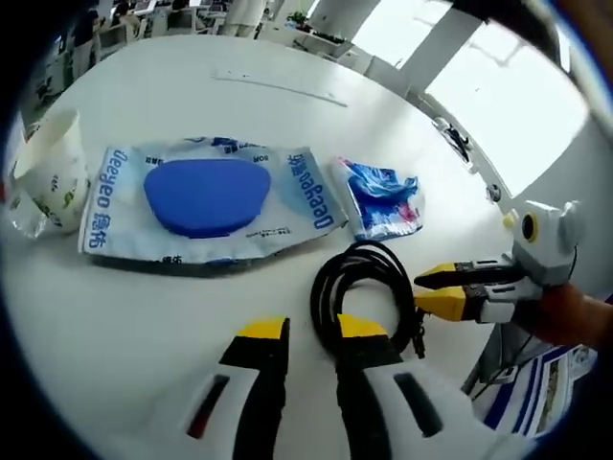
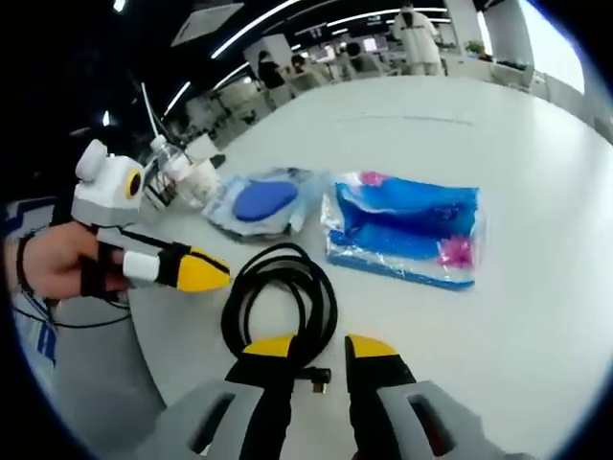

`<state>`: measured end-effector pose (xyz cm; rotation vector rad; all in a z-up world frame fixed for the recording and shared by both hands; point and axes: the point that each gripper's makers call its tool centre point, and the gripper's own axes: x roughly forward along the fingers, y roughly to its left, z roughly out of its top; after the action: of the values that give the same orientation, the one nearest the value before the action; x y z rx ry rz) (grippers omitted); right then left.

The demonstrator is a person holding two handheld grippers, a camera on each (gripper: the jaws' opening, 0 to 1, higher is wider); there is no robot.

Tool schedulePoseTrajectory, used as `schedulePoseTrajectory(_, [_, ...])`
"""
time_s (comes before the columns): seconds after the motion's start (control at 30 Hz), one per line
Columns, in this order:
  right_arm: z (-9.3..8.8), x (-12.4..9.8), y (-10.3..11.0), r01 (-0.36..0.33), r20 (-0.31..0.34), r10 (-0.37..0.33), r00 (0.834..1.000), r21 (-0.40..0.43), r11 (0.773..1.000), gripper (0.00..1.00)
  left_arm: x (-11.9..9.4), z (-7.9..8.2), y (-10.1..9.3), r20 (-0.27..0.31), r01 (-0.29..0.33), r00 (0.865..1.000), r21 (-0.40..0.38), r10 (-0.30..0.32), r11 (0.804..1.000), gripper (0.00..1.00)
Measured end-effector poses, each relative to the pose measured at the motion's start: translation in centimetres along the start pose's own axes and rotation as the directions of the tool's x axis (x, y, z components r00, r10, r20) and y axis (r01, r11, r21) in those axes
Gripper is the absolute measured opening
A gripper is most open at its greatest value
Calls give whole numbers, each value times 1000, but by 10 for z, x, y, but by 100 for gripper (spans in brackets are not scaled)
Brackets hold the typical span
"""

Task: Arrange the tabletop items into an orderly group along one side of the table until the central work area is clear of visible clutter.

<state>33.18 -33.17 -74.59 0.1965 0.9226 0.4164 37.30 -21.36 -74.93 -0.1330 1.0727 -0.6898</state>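
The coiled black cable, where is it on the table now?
The coiled black cable lies on the white table, just ahead of both tongs, near the blue tissue packet and the wet-wipes pack.

On the white round surface (image 1: pixel 192 105) a coiled black cable (image 1: pixel 362 287) lies just ahead of the left tongs (image 1: pixel 311 331), with the right tongs (image 1: pixel 433 290) just to its right. In the left gripper view, a small blue crinkled plastic packet (image 1: pixel 381 198) lies behind the cable — left of it a flat wet-wipes pack with a blue oval lid (image 1: pixel 206 198), then a tilted white paper cup (image 1: pixel 50 172). In the right gripper view the cable sits just before the right tongs (image 2: pixel 321 347) — the left tongs (image 2: pixel 196 270) to its left.
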Motion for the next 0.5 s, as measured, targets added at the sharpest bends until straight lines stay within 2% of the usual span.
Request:
schedulePoseTrajectory(0.03, [-2,-1,-4,19,-9,-19,1000,-17,1000,15,-3,1,3,6,2,1000,1,-2,1000,15])
schedulePoseTrajectory(0.2, [-2,-7,-5,26,3,-26,1000,17,1000,16,-19,3,17,28,7,1000,10,-7,1000,16])
schedulePoseTrajectory(0.5, [6,-19,-4,40,29,-39,999,-40,998,21,-55,14,55,91,-16,996,63,10,998,19])
